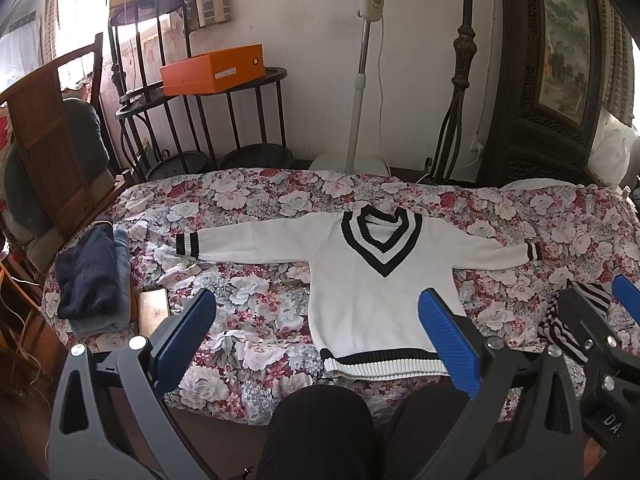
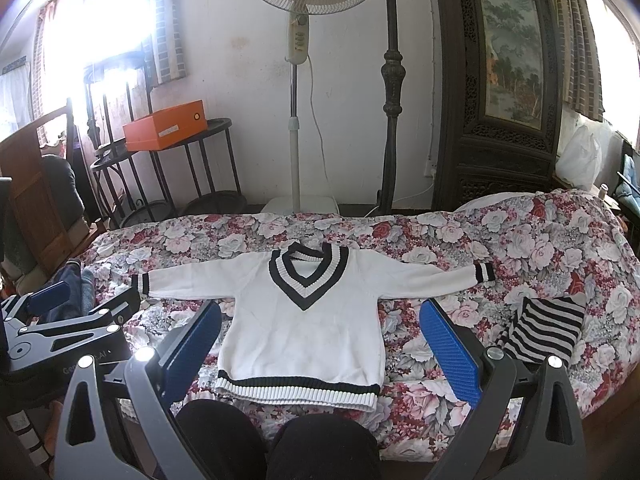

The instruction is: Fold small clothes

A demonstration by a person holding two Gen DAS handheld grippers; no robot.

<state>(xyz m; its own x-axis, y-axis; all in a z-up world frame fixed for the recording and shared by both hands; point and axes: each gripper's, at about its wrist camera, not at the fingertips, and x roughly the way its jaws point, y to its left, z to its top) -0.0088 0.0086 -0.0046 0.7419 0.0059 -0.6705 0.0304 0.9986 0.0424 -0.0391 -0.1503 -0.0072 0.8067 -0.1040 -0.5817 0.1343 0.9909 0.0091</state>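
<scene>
A small white sweater (image 1: 372, 292) with a black-and-white V-neck, cuffs and hem lies flat, sleeves spread, on the floral bedspread (image 1: 248, 320); it also shows in the right wrist view (image 2: 308, 336). My left gripper (image 1: 316, 320) is open and empty, held above the near bed edge left of the sweater's hem. My right gripper (image 2: 320, 332) is open and empty, its fingers either side of the sweater's body, above it. The right gripper also shows at the right of the left wrist view (image 1: 600, 320), and the left gripper at the left of the right wrist view (image 2: 80, 312).
A folded black-and-white striped garment (image 2: 544, 332) lies right of the sweater. Folded dark blue clothes (image 1: 92, 280) and a small box (image 1: 154, 310) lie at the bed's left end. A standing fan (image 2: 298, 120), a metal stand with an orange box (image 1: 214, 68) and a carved screen (image 2: 508, 100) are behind the bed. My dark knees (image 2: 280, 440) are at the near edge.
</scene>
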